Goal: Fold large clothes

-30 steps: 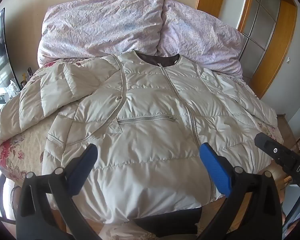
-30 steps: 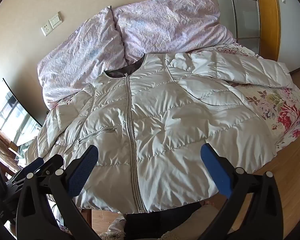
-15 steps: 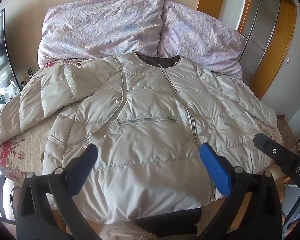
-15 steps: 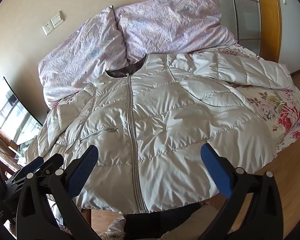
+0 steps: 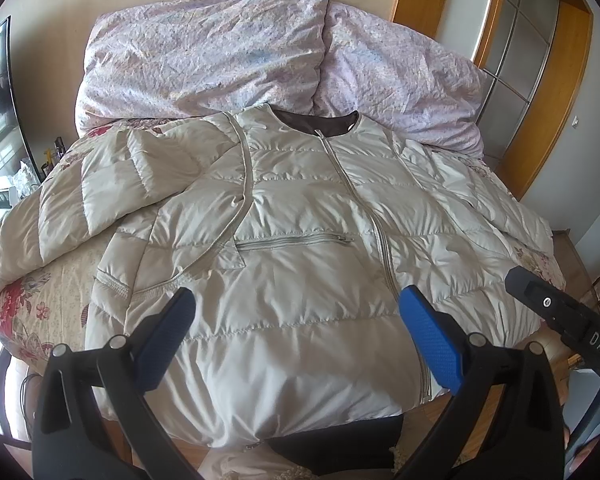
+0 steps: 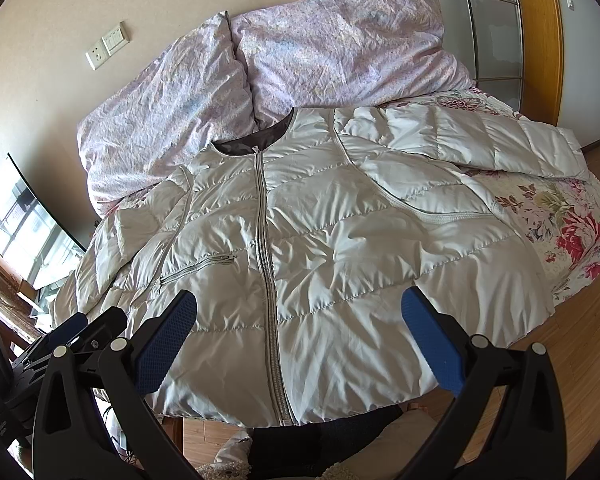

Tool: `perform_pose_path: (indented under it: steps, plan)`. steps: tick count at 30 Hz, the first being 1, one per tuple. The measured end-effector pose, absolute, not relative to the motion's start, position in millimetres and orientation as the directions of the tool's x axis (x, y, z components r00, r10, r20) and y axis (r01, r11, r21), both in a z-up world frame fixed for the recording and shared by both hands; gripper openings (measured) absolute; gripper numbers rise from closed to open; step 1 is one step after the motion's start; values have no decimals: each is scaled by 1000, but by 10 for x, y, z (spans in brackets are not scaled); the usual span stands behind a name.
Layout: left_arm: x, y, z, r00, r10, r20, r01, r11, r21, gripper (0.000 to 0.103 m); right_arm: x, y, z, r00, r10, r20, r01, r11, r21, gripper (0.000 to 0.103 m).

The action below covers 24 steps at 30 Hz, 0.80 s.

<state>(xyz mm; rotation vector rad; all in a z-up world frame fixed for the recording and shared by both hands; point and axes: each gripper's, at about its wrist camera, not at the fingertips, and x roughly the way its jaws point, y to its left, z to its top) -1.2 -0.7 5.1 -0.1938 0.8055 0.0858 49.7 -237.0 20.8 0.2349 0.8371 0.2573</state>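
A pale cream quilted puffer jacket [image 5: 300, 248] [image 6: 340, 248] lies front up and zipped on the bed, collar toward the pillows, hem hanging over the near edge. One sleeve [image 5: 92, 192] stretches off to the left, the other sleeve [image 6: 480, 140] to the right. My left gripper [image 5: 296, 332] hovers open above the hem with nothing between its blue pads. My right gripper [image 6: 298, 334] is likewise open and empty above the hem near the zip. The right gripper's tip [image 5: 560, 316] shows at the right edge of the left wrist view.
Two lilac pillows [image 5: 204, 52] [image 6: 340, 40] lean against the wall at the head. A floral bedspread [image 6: 572, 232] covers the mattress. Wooden floor [image 6: 580, 368] runs along the right side; a wooden-framed glass door [image 5: 532, 40] stands behind. A person's dark-clad legs [image 5: 340, 444] are below the hem.
Both views have drifted very slightly; the jacket and both grippers stay as they were.
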Motion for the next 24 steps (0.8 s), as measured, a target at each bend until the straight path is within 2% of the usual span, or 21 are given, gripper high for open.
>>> perform_pose_path:
  steps: [24]
  plan:
    - [-8, -11, 48, 693, 1, -721, -148, 979, -142, 101, 498, -2376, 209, 643, 316, -698, -132, 943, 305, 102]
